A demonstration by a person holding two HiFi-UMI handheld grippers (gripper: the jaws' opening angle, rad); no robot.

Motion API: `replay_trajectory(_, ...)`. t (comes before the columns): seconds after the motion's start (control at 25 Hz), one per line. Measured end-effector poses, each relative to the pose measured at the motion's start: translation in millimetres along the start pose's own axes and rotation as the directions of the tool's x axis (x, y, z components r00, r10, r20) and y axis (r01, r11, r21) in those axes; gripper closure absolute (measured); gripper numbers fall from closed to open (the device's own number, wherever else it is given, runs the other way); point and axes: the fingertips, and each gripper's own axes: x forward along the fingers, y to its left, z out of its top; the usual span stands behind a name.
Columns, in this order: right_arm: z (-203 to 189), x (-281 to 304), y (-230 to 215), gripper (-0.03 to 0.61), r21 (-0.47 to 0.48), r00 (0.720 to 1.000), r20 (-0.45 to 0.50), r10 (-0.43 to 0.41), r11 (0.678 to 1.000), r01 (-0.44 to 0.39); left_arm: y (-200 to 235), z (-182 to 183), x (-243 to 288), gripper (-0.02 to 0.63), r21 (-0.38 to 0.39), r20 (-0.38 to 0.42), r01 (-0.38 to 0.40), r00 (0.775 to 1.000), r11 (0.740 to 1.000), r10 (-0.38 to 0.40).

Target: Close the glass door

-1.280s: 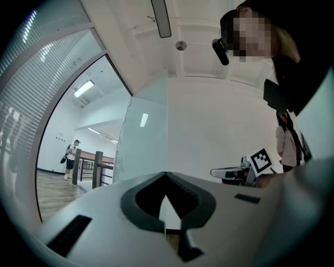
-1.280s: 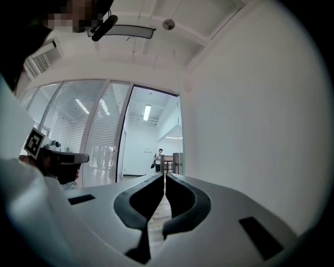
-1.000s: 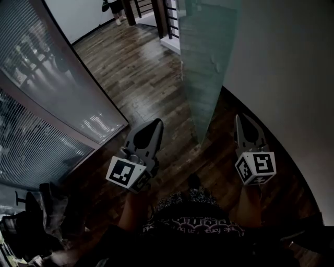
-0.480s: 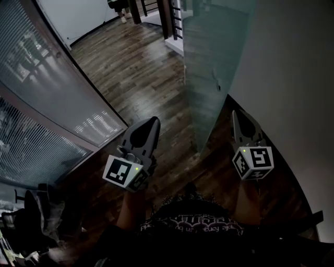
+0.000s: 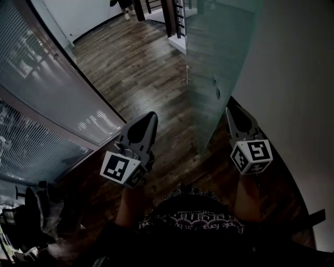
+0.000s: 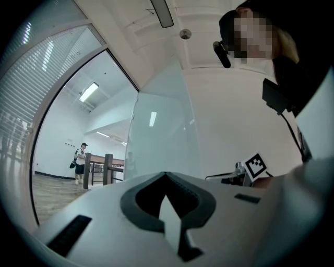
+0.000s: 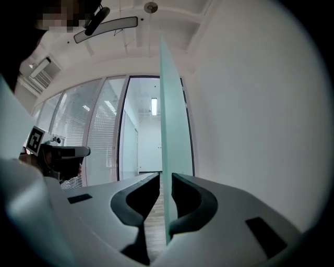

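Dark wood-plank floor [image 5: 141,68] runs from the operator's feet to the far end of the room. Nearest, at 6 o'clock in the head view, is the operator's patterned garment [image 5: 193,216]. The left gripper [image 5: 150,116] is held over bare floor at 7 o'clock, jaws together and holding nothing. The right gripper [image 5: 230,109] sits at 4 o'clock. Its jaws are drawn in on the near vertical edge of the glass door [image 5: 219,47], with the pane between the pads in the right gripper view. The door stands ajar, reaching from centre toward 1 o'clock, with a small fitting [image 5: 216,88] just above the right gripper's tip. A white wall [image 5: 292,78] lies close along the door's far face from 2 to 4 o'clock, leaving a narrow wedge of floor there. A glazed partition with blinds [image 5: 47,104] bounds the floor from 8 to 11 o'clock, with a wide lane of floor between it and the door. At 12 o'clock stand a dark railing [image 5: 175,15] and, beyond it, a person [image 6: 79,159].
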Motion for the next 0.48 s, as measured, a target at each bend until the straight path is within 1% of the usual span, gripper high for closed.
replay_trajectory(0.12, -6, 11, 0, 0.512, 0.003, 0.999, -0.026, 0.034, 0.999, -0.034, 5, 1, 5, 0.612, 0.004, 0.011, -0.014, 1.000, 1.000, 0.014)
replay_trajectory(0.24, -12, 16, 4, 0.509, -0.006, 0.997, -0.050, 0.056, 0.998, -0.056, 7, 1, 6, 0.612, 0.002, 0.016, -0.018, 1.000, 1.000, 0.018)
replay_trajectory(0.48, -13, 17, 8, 0.505, -0.012, 0.996, -0.046, 0.077, 0.997, -0.078, 10, -2, 5, 0.612, -0.002, 0.009, -0.031, 0.999, 1.000, 0.031)
